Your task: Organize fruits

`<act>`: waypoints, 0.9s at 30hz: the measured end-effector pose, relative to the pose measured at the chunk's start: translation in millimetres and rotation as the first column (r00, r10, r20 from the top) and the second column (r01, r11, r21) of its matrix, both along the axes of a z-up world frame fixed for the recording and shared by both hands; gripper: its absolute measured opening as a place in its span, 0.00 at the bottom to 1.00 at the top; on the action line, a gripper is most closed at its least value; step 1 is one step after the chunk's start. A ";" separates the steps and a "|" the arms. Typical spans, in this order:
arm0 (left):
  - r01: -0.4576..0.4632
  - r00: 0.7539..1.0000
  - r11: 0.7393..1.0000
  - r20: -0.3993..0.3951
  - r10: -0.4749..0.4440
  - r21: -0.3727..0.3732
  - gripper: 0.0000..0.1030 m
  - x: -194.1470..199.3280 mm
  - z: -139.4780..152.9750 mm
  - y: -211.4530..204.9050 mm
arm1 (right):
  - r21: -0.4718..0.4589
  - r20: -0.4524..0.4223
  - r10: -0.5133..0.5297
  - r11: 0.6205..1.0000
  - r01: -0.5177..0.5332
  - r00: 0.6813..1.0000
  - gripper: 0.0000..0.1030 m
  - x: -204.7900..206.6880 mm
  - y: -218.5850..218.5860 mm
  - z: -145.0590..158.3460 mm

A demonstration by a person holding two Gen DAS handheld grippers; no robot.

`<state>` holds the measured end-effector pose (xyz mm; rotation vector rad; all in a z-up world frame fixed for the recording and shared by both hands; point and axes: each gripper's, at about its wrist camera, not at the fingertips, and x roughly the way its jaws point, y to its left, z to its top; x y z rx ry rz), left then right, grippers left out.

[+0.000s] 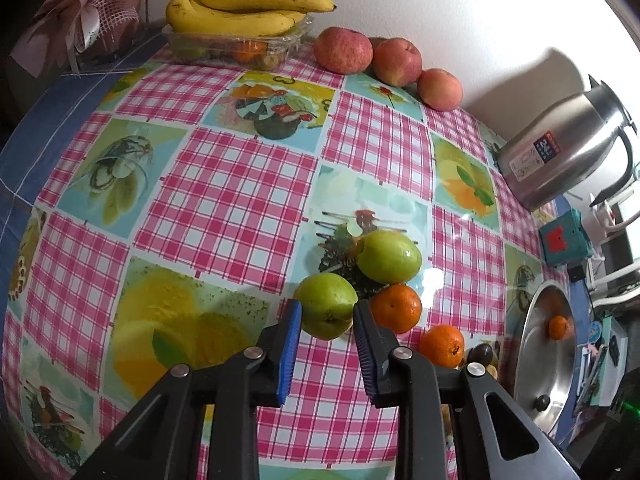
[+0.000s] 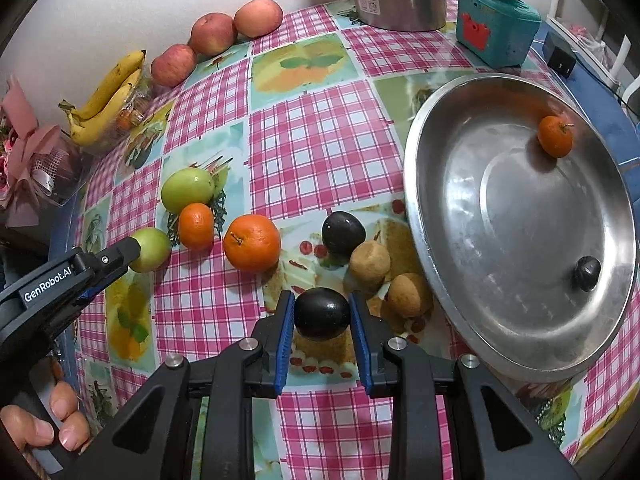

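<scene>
Fruits are spread over a checked tablecloth (image 1: 224, 184) printed with fruit pictures. In the left wrist view, a green apple (image 1: 326, 310) is clamped between the blue pads of the left gripper (image 1: 327, 314), near the bottom centre. Just beyond it, a second green apple (image 1: 389, 256) is seen, with a mandarin (image 1: 397, 307) touching it on the near side and another mandarin (image 1: 442, 346) further right. A bunch of bananas (image 1: 244, 8) is laid on a clear plastic tray (image 1: 240, 46) at the far edge, and three red apples (image 1: 386, 60) are lined up to its right along the wall. A steel kettle (image 1: 568, 148) is set at the far right, with a steel plate (image 1: 538, 364) nearer, in which one mandarin is held.

In the right wrist view, a dark plum (image 2: 322, 313) is gripped between the pads of the right gripper (image 2: 322, 316), near the bottom centre. A second dark plum (image 2: 343, 234) and two brown round fruits (image 2: 390, 278) are placed just beyond it and to the right, close to the plate's rim. A large orange (image 2: 252, 243) is seen to the left of them. The steel plate (image 2: 500, 280) fills the right side and is tilted up on its near-left edge; a small mandarin (image 2: 555, 136) and a dark plum (image 2: 588, 273) are lying in it. At the left, the left gripper (image 2: 134, 250) is shown closed on the green apple (image 2: 154, 248), and fingers (image 2: 60, 420) of a hand are visible on its handle.
</scene>
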<state>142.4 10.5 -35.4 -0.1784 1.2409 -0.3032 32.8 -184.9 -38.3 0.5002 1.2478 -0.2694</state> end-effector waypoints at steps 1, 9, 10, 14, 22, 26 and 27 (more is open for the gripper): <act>-0.002 1.000 1.000 -0.008 0.002 -0.011 0.37 1.1 -2.0 0.8 | 0.004 0.001 -0.002 1.000 0.002 1.000 0.28 0.1 -0.4 0.1; 0.015 0.993 0.995 -0.112 -0.026 -0.099 0.53 3.0 -37.9 -9.3 | 0.028 0.011 -0.008 1.000 0.008 1.000 0.28 -4.7 -2.8 2.0; 0.012 0.995 0.996 -0.101 -0.022 -0.091 0.51 2.6 -37.0 -9.3 | 0.030 0.013 -0.009 0.999 0.009 1.000 0.28 -5.3 -3.6 2.5; 0.011 0.996 0.996 -0.091 -0.019 -0.088 0.48 2.5 -34.0 -7.8 | 0.037 0.015 -0.018 0.999 0.018 1.000 0.28 -6.6 -6.6 2.9; 0.030 0.995 0.999 -0.091 -0.034 -0.043 0.47 4.8 -29.5 -10.3 | 0.046 0.021 -0.020 0.999 0.019 1.000 0.28 -7.9 -7.3 4.5; 0.020 0.997 0.999 -0.077 -0.024 -0.050 0.45 5.2 -22.9 -6.6 | 0.056 0.027 -0.023 0.998 0.021 0.999 0.28 -8.7 -8.7 5.3; 0.017 0.997 0.999 -0.069 -0.021 -0.051 0.45 5.2 -19.6 -6.5 | 0.058 0.029 -0.025 0.998 0.023 0.999 0.28 -9.0 -9.0 5.9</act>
